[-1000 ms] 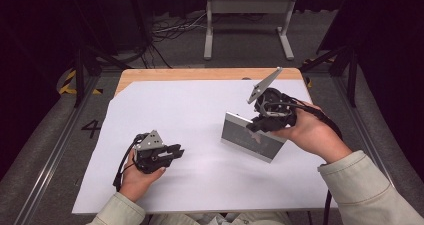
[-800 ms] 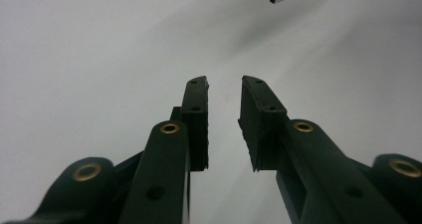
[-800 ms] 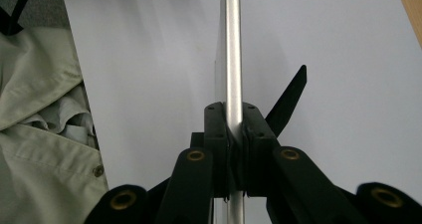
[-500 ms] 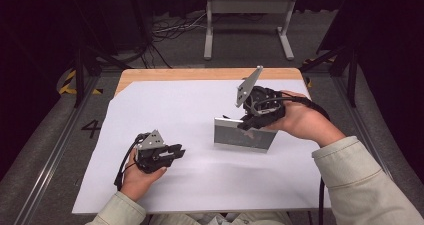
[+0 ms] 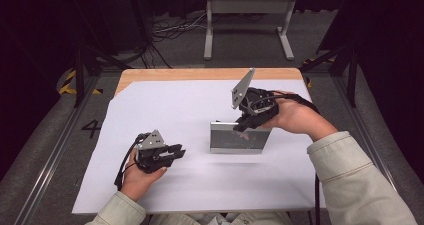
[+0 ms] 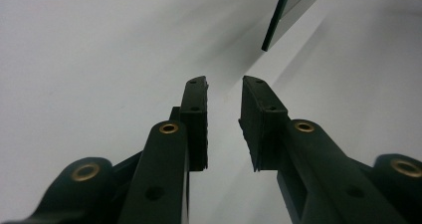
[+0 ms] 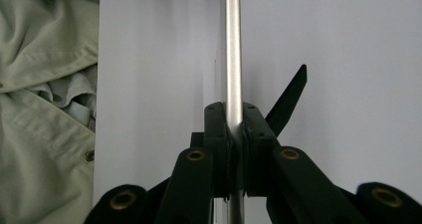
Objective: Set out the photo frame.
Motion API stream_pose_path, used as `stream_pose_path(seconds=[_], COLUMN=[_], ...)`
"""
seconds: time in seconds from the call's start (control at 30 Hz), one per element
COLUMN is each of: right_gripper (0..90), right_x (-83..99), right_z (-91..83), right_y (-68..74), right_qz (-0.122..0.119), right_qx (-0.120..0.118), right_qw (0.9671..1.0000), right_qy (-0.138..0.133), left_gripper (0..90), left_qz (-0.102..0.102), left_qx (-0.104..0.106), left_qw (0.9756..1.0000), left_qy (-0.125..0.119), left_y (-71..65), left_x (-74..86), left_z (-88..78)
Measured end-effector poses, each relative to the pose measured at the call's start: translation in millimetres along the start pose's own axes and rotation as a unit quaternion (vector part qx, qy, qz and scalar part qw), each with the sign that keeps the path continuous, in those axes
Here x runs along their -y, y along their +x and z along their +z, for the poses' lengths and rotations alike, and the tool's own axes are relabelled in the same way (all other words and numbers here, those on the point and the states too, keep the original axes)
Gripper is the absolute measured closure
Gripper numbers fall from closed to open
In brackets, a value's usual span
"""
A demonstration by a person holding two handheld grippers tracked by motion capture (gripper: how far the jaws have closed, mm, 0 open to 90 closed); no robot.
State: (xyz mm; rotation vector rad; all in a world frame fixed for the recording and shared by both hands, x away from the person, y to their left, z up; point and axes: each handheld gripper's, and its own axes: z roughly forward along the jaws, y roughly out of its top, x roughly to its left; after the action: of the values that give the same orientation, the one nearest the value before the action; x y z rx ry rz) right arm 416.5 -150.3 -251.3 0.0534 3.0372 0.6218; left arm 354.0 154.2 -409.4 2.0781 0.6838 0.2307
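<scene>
Right tongs [image 5: 243, 125] clamp the thin metal plate [image 5: 236, 141] on edge; since a second ago they've carried it toward 9 o'clock, lower, now near mid-worktop [image 5: 165, 100]. Left tongs [image 5: 176, 151] sit at 7 o'clock, narrowly parted, empty. Handover or set-down looks likely.

Your right gripper [image 7: 234, 122], matt black plastic with brass-coloured rivets, clamps a thin rectangular plate of smooth brushed silver metal [image 5: 237, 139] over a matt white paper sheet [image 5: 165, 105] covering a pale wooden tabletop [image 5: 200, 74].
</scene>
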Motion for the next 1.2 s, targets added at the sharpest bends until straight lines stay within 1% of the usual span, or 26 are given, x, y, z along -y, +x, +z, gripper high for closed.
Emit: stream_pose_path(seconds=[0.07, 0.13, 0.17, 0.3, 0.4, 0.63, 0.8, 0.9, 1.03, 1.1, 1.13, 1.2], right_gripper=[83.8, 83.8, 83.8, 83.7, 83.7, 83.7, 83.7, 83.7, 83.4, 82.6, 82.1, 81.3], right_x=[1.2, 1.4, 2.2, 2.3, 2.0, 1.4, 2.9, 5.0, 7.3, 8.7, 9.7, 11.5], right_z=[4.3, 5.0, 8.8, 13.6, 16.3, 25.1, 30.9, 33.8, 36.0, 36.4, 36.0, 34.0], right_y=[-4.7, -5.8, -8.3, -11.7, -12.7, -16.3, -20.4, -22.6, -24.9, -26.1, -26.6, -27.9], right_qz=[-0.006, -0.007, -0.010, -0.011, -0.009, -0.010, 0.006, 0.011, 0.014, 0.014, 0.018, 0.031], right_qx=[-0.009, -0.012, -0.015, -0.017, -0.020, -0.034, -0.035, -0.038, -0.041, -0.038, -0.035, -0.031], right_qw=[0.9999, 0.9999, 0.9998, 0.9997, 0.9996, 0.9992, 0.9991, 0.9989, 0.9988, 0.9988, 0.9988, 0.9989], right_qy=[0.003, 0.006, 0.009, 0.017, 0.016, 0.018, 0.024, 0.024, 0.023, 0.026, 0.028, 0.019], left_gripper=[73.1, 73.1, 73.1, 73.1, 73.2, 73.2, 73.2, 73.2, 73.2, 73.2, 73.1, 73.2], left_qz=[0.001, 0.003, 0.003, 0.002, 0.002, 0.003, 0.003, 0.004, 0.004, 0.005, 0.004, 0.004], left_qx=[0.000, 0.000, 0.000, 0.000, 0.000, 0.001, 0.001, 0.001, 0.001, 0.001, 0.001, 0.002], left_qw=[1.0000, 1.0000, 1.0000, 1.0000, 1.0000, 1.0000, 1.0000, 1.0000, 1.0000, 1.0000, 1.0000, 1.0000], left_qy=[0.000, 0.000, 0.001, 0.001, 0.001, 0.001, 0.001, 0.002, 0.002, 0.003, 0.003, 0.002], left_y=[-0.1, 0.0, 0.3, 0.6, 0.6, 0.6, 0.6, 0.6, 0.6, 0.9, 0.7, 0.5], left_x=[-0.2, -0.3, -0.2, -0.2, -0.2, -0.3, -0.3, -0.3, -0.3, -0.3, -0.2, -0.3], left_z=[0.5, 0.7, 0.8, 0.8, 0.9, 1.0, 1.0, 1.2, 1.5, 1.6, 1.7, 1.8])
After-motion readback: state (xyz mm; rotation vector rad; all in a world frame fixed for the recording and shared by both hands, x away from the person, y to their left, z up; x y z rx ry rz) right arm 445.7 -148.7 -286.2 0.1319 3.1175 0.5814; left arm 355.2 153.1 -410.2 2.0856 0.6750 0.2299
